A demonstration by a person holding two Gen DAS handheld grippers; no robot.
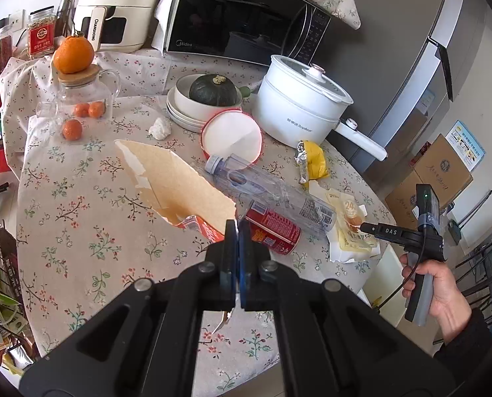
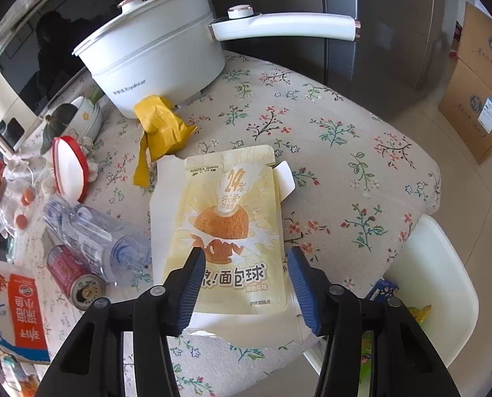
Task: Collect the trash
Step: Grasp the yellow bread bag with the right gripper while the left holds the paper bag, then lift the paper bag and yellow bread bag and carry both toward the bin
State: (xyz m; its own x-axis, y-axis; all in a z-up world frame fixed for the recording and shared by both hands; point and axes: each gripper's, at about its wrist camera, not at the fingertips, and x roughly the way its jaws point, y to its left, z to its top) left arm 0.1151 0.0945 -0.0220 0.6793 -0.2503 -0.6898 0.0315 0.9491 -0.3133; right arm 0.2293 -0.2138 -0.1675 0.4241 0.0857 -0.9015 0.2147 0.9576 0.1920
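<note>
My left gripper is shut on the edge of a torn cardboard snack box, brown inside and orange outside, held over the floral table; the box also shows in the right wrist view. My right gripper is open, its blue pads either side of a pale yellow bread-ball pouch lying flat on white paper. A red can and a clear plastic bottle lie between them. A yellow crumpled wrapper and a white tissue ball lie farther back.
A white electric pot with a long handle, a red-rimmed lid, bowls holding a green squash, a glass jar with oranges, a microwave and an air fryer ring the table. A white bin with trash stands below the table edge.
</note>
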